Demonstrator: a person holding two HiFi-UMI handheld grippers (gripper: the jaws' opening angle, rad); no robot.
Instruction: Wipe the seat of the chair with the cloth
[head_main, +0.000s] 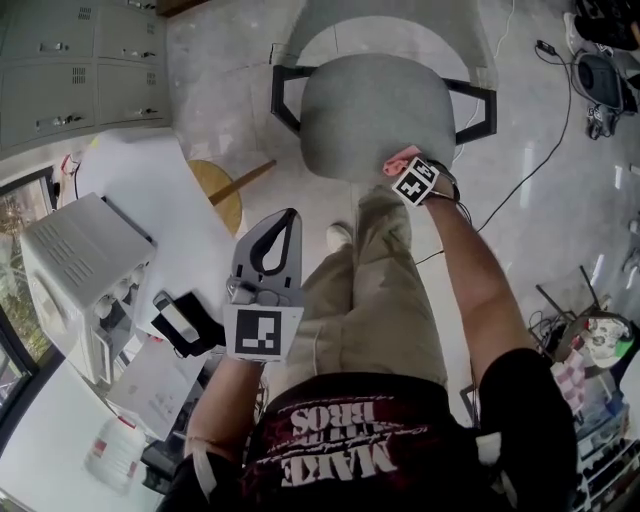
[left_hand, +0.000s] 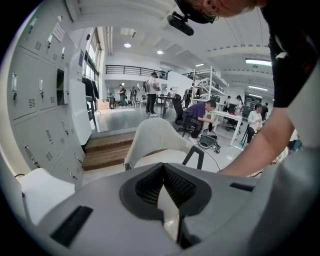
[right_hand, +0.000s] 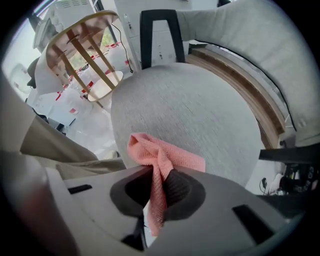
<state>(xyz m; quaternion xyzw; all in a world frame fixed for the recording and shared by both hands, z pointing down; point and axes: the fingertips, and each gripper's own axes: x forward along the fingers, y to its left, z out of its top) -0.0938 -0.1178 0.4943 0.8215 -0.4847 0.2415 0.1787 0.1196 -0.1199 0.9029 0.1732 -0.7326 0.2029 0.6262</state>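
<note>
Two claws on show, and only one of them has work. The right claw (right_hand: 159, 192) is clamped on the pink cloth (right_hand: 161, 156), the fabric pinched between its dark pads with a folded wad bunched out in front and a strip trailing back through the jaws. In the head view that wad sits at the 5 o'clock edge of the grey seat (head_main: 372, 115) of the chair (head_main: 300, 105). The right gripper view shows it lying over the near rim of the cushion, with all the wide grey fabric beyond it at 12 o'clock. The curved backrest (right_hand: 250, 40) wraps round from 1 to 3 o'clock in that view. Now the left claw (head_main: 292, 214): jaws closed tip to tip, nothing between them, only the loop-shaped gap behind the tips. It is held up well apart from the seat, down at the seat's 7 o'clock, above the person's trouser leg (head_main: 365, 300). A round wooden stool (head_main: 218, 192) stands on the floor (head_main: 220, 90) at the seat's 8 o'clock. The white bench (head_main: 150, 190) lies further out at 9 o'clock, and grey lockers (head_main: 70, 60) fill the 10 o'clock corner. A black cable (head_main: 545, 150) snakes over the floor at 3 o'clock.
</note>
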